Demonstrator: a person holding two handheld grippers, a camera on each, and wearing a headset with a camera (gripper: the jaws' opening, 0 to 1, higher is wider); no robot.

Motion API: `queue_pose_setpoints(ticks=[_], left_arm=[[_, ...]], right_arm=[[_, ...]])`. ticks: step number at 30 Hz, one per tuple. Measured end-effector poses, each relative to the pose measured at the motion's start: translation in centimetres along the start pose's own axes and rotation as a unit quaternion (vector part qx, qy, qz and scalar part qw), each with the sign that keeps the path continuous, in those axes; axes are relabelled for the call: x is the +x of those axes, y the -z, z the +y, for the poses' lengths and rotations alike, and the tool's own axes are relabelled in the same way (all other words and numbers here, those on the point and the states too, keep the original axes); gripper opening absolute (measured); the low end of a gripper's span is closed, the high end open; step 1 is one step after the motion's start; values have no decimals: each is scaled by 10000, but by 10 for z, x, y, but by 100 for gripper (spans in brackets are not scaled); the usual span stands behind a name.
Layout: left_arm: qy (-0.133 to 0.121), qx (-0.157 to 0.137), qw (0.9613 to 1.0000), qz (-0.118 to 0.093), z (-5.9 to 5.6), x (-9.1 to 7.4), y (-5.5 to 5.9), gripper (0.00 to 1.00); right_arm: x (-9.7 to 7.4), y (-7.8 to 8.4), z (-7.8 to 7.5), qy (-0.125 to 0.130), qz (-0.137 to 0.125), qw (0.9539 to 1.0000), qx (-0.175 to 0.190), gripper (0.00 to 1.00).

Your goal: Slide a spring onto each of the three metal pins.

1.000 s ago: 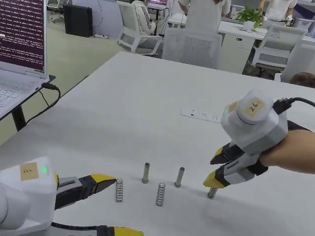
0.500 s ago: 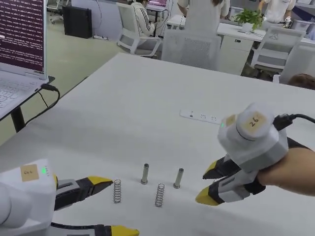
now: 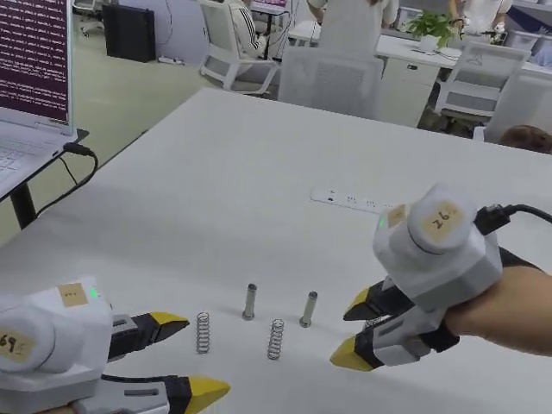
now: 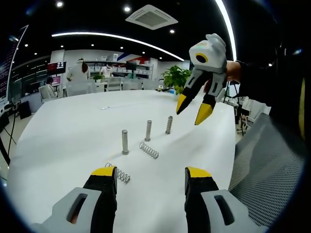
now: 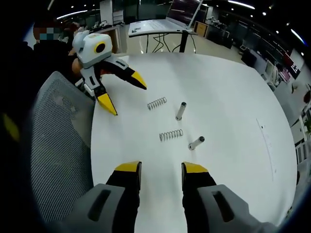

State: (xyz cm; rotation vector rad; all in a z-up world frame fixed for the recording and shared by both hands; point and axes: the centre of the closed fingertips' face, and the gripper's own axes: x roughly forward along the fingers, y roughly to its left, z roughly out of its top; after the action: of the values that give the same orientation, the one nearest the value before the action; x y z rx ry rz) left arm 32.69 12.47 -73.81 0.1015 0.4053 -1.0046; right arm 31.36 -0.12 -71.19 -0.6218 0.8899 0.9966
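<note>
On your left gripper (image 3: 190, 358) the jaws stand apart around nothing; the right gripper (image 3: 352, 330) is likewise spread and empty. Take the middle pin (image 3: 308, 309) as your mark. One loose spring (image 3: 276, 339) lies just in front of it, a second spring (image 3: 203, 332) farther to its left by your left fingertips. The bare pin (image 3: 249, 302) stands just left of it, and the third pin (image 4: 169, 124), to its right, looks already sprung. Pinch the nearer spring lightly at mid-length, tip it upright, and centre its bore over the middle pin before lowering.
</note>
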Motion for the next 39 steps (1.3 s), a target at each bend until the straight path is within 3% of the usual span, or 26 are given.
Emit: queue_pose_setpoints(ticks=[5, 9, 18, 25, 31, 39], left_arm=[[-137, -31, 9999, 86, 10, 7, 6, 49], [-402, -57, 9990, 196, 24, 13, 12, 46], [-774, -46, 9962, 397, 39, 25, 22, 36], [-862, -3, 9951, 486, 41, 28, 27, 25], [-882, 2, 9944, 587, 42, 35, 30, 27], [-982, 69, 9928, 687, 48, 42, 31, 22]], right_arm=[[0, 1, 3, -12, -38, 10000, 63, 31], [0, 0, 5, -19, -111, 9999, 122, 31], [1, 5, 9, -36, -113, 9998, 186, 31], [1, 7, 8, -17, -119, 9997, 218, 31], [2, 6, 9, -30, -142, 9997, 212, 31], [2, 8, 8, -35, -147, 9996, 234, 31]])
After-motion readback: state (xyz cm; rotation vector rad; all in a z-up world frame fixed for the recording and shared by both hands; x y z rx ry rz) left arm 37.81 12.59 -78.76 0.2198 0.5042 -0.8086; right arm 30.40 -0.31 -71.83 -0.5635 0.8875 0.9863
